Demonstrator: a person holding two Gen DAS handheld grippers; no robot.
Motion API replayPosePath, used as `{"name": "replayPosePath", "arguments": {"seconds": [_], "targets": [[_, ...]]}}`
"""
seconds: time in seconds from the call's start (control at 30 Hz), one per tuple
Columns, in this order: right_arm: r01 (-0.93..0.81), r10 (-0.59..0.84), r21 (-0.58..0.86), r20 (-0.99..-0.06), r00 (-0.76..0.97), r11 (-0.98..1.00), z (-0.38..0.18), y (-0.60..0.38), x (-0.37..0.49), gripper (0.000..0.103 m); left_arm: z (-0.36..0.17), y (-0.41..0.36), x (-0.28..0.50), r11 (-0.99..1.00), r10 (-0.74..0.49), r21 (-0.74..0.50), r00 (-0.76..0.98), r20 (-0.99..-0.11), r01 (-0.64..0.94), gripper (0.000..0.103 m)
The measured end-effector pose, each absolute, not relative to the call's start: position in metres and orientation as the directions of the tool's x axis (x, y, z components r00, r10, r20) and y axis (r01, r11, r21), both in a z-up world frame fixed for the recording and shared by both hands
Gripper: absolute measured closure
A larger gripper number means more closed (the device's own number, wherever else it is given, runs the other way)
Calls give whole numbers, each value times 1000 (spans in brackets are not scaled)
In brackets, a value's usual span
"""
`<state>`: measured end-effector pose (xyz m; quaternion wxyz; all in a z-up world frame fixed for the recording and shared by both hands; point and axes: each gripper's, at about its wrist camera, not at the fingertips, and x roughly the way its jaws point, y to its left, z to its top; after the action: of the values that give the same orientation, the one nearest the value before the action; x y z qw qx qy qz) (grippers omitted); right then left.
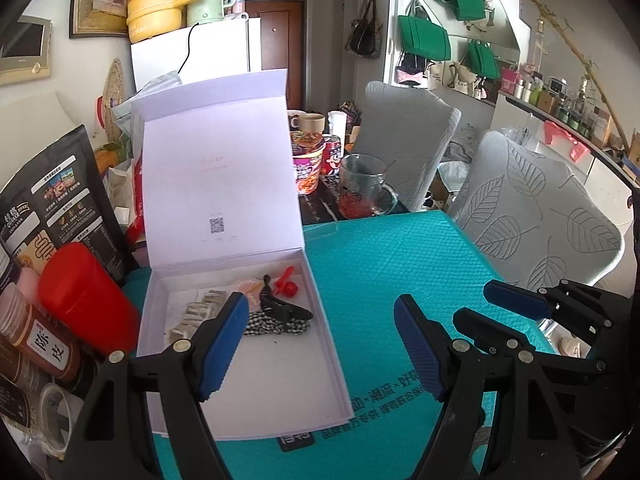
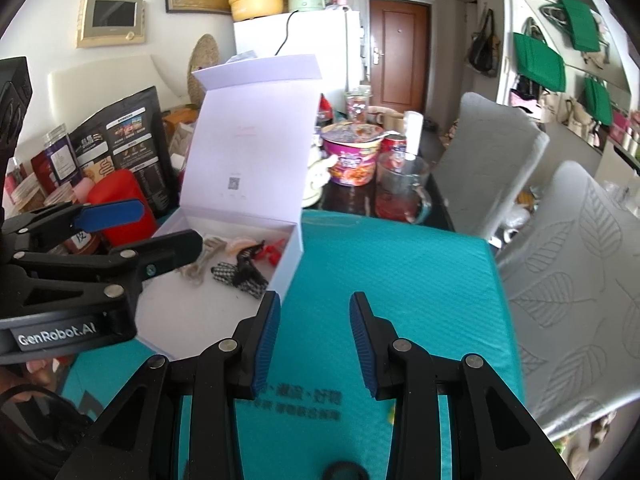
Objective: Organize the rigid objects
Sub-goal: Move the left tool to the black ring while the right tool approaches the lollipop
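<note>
Far left: red canister (image 1: 86, 300) lying tilted against a black pouch (image 1: 60, 200), just beside the white box (image 1: 320, 320). Box sits on the teal mat (image 1: 400, 264), lid standing upright at the back. Inside, toward the rear: a row of small grey blocks (image 1: 200, 308), a black hair claw (image 1: 280, 308) on a checked black-and-white piece (image 1: 280, 326), a small red clip (image 1: 286, 284), a pale pink item mostly hidden. Front half of the box floor bare.

Step in hand, by my reading: items look already boxed, mat bare of loose pieces, so either closing the lid or fetching something more; cannot tell which. If closing: take the lid by its top edge, one gripper each side, swing it down evenly, keep the box from sliding on the mat, and check the claw does not stand proud of the rim.

Left gripper (image 1: 320, 348): jaws well apart, nothing between them; left finger over the box floor, right finger over the mat, touching neither as far as I can see.

Right gripper (image 2: 314, 344): jaws narrower but plainly parted, empty, above bare mat just right of the box wall.

Further right: glass mug (image 1: 362, 184), noodle cup (image 2: 352, 156), two grey chairs.
</note>
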<state>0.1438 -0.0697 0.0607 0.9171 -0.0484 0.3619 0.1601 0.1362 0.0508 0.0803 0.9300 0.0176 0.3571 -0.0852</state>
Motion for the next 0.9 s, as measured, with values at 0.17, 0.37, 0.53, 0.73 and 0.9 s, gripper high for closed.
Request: {"name": "replayPosePath", "arguments": {"seconds": [0.17, 0.37, 0.53, 0.73, 0.9], "targets": [[-307, 234, 13, -676, 699, 952, 63, -92, 127, 65, 76, 33, 126, 980, -175, -53, 710, -682, 191, 28], [-271, 198, -4, -676, 710, 962, 59, -118, 111, 65, 67, 14, 113, 979, -176, -51, 703, -690, 195, 28], [-256, 194, 10, -684, 703, 967, 48, -138, 99, 64, 55, 1, 104, 977, -184, -55, 692, -698, 205, 28], [-231, 176, 13, -691, 701, 973, 32, -161, 84, 60, 40, -13, 90, 975, -191, -57, 678, -710, 215, 28], [-212, 166, 21, -701, 694, 977, 20, -174, 71, 59, 24, -26, 81, 971, -199, -56, 660, -725, 232, 28]]}}
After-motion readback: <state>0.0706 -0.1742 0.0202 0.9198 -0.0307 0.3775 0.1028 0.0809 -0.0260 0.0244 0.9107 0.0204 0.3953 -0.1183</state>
